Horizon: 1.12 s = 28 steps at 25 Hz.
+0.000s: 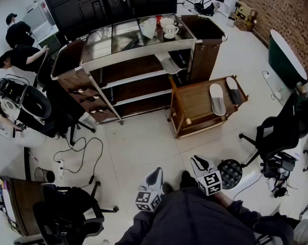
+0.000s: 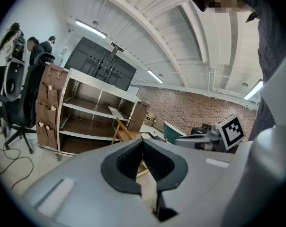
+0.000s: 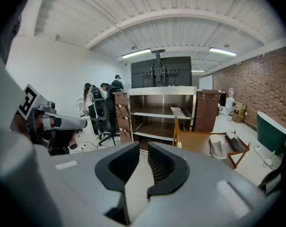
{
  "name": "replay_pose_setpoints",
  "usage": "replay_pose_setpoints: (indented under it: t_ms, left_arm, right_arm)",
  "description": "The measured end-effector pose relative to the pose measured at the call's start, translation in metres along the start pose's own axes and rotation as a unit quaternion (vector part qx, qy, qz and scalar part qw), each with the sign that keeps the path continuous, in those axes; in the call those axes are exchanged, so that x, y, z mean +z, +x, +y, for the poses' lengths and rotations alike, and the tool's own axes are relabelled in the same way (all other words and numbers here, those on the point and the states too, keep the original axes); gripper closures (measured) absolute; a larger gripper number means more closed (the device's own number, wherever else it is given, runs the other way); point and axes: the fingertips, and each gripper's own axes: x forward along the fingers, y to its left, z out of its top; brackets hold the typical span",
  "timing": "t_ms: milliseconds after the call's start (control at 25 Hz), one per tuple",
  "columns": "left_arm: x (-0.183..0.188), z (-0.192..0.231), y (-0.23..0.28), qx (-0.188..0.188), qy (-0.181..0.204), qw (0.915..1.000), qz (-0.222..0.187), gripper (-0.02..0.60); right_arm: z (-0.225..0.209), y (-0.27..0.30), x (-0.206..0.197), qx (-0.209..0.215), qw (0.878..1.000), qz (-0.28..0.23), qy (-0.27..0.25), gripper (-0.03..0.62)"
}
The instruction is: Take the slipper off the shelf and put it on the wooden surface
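A pale slipper (image 1: 169,64) lies on the middle level of the steel shelf cart (image 1: 138,78), its end jutting over the edge; the right gripper view shows that slipper (image 3: 181,111) too. On the low wooden table (image 1: 195,103) to the cart's right lie a white slipper (image 1: 217,99) and a dark grey slipper (image 1: 233,90). Both grippers hang low near the person's body, well short of the cart. My left gripper (image 1: 155,175) has its tips touching and holds nothing. My right gripper (image 1: 199,162) shows a narrow gap between its jaws with nothing in it.
Cups and a jug (image 1: 164,28) stand on the cart's top. People (image 1: 19,55) and office chairs (image 1: 42,108) are at the left, with cables (image 1: 80,154) on the floor. A black chair (image 1: 276,131), a round stool (image 1: 229,173) and a green tub (image 1: 286,57) stand at the right.
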Motion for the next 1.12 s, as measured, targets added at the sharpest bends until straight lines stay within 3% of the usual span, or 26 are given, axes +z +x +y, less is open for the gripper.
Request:
replay_pose_setpoints:
  t_ms: [160, 440, 760, 960, 1120]
  left_arm:
    - [0.001, 0.005, 0.021, 0.006, -0.006, 0.9999, 0.008, 0.569]
    - [0.006, 0.026, 0.076, 0.025, -0.013, 0.9988, 0.041, 0.569]
    - [0.035, 0.031, 0.174, 0.049, -0.022, 0.9950, 0.084, 0.569]
    - [0.048, 0.029, 0.215, 0.060, -0.018, 0.9914, 0.115, 0.569]
    - [0.059, 0.028, 0.255, 0.054, -0.021, 0.9907, 0.123, 0.569]
  right_arm:
    - [-0.066, 0.037, -0.006, -0.023, 0.999, 0.022, -0.008, 0.539]
    - [-0.251, 0.128, -0.005, -0.090, 0.993, 0.073, -0.038, 0.533]
    - [-0.451, 0.247, -0.049, -0.147, 0.971, 0.188, 0.002, 0.516]
    - [-0.499, 0.282, -0.102, -0.169, 0.951, 0.256, 0.037, 0.487]
    - [-0.513, 0.298, -0.131, -0.161, 0.939, 0.301, 0.044, 0.490]
